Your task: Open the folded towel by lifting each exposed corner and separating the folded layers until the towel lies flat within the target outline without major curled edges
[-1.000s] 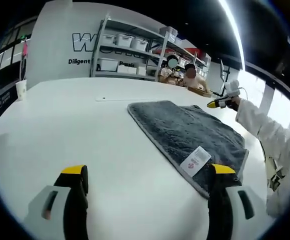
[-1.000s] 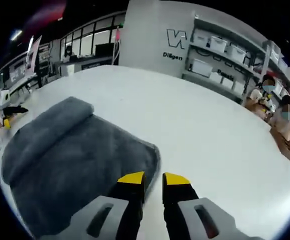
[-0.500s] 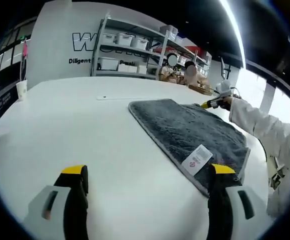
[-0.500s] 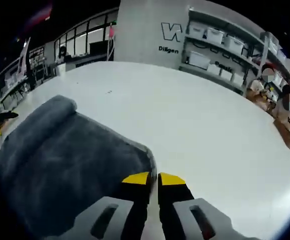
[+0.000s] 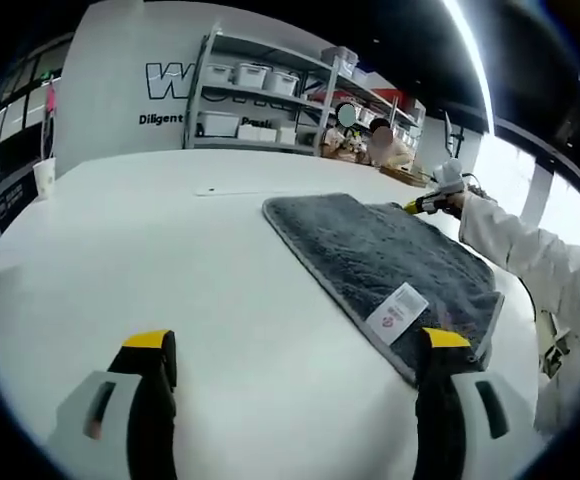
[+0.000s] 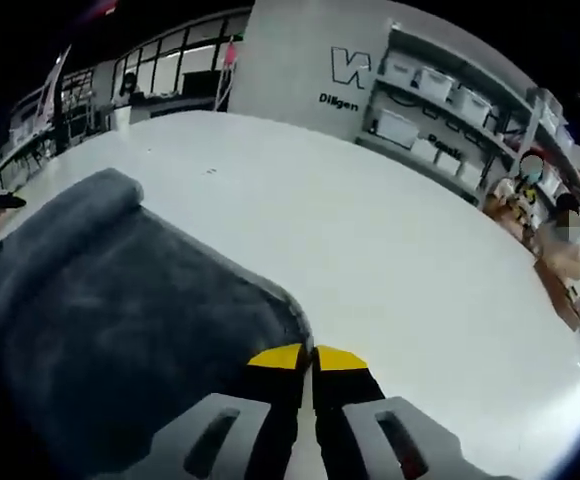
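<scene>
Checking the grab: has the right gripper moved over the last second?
Yes. In the left gripper view the right gripper dropped from above the grey towel to its far corner; in its own view the jaws closed.

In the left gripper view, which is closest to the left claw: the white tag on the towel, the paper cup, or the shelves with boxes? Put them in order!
1. White tag, on the towel's near edge, right.
2. Paper cup, far left table edge.
3. Shelves, behind the table.

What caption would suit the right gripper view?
Yellow-tipped right tool closed at the corner of a grey fluffy towel on a white table.
</scene>
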The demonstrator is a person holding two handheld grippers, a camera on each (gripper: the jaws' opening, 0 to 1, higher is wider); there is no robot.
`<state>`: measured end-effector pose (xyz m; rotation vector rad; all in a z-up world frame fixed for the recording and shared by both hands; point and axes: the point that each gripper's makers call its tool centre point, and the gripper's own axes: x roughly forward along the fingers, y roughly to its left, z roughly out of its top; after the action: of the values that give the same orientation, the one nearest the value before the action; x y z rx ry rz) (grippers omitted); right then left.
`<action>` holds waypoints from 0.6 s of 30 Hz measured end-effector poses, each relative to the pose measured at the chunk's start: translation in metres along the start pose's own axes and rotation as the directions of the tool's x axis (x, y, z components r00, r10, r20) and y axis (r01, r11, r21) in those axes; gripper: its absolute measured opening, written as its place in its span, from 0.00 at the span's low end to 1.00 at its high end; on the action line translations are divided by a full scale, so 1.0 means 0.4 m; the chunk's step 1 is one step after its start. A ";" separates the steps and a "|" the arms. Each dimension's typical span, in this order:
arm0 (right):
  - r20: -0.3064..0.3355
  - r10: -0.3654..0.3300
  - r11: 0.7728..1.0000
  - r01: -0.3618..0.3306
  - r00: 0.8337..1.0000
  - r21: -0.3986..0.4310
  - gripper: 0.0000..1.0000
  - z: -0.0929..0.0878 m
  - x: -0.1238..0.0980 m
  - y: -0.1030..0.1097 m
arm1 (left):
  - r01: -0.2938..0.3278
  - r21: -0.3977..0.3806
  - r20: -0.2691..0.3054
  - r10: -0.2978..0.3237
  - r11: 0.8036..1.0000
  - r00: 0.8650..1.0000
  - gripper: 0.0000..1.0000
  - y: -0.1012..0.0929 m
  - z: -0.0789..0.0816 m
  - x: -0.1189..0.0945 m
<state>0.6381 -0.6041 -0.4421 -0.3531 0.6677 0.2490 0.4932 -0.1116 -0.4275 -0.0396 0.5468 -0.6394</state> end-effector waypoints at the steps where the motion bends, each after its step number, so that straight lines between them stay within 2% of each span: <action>1: 0.000 0.001 1.000 -0.001 1.000 -0.002 0.00 0.000 0.000 0.000 | 0.000 -0.001 0.000 0.000 1.000 1.000 0.98 0.000 0.000 0.000; 4: -0.005 -0.014 1.000 0.014 1.000 -0.014 0.01 0.002 -0.002 -0.005 | 0.001 0.000 -0.002 -0.001 1.000 1.000 0.98 -0.002 -0.001 0.001; 9: -0.024 -0.071 0.997 0.071 0.997 -0.006 0.24 0.002 -0.031 -0.025 | 0.002 -0.004 -0.004 -0.002 1.000 1.000 0.98 -0.003 -0.004 0.001; 13: -0.025 -0.103 0.995 0.103 0.994 -0.001 0.43 0.009 -0.082 -0.032 | 0.003 -0.006 -0.003 -0.003 1.000 1.000 0.98 -0.004 -0.005 0.000; 18: -0.022 -0.094 0.996 0.094 0.995 -0.004 0.60 0.004 -0.157 -0.006 | 0.002 -0.008 0.001 -0.002 1.000 1.000 0.98 -0.007 -0.005 -0.001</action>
<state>0.5918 -0.6126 -0.4002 -0.3901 0.6706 0.1565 0.4904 -0.1132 -0.4282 -0.0485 0.5484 -0.6393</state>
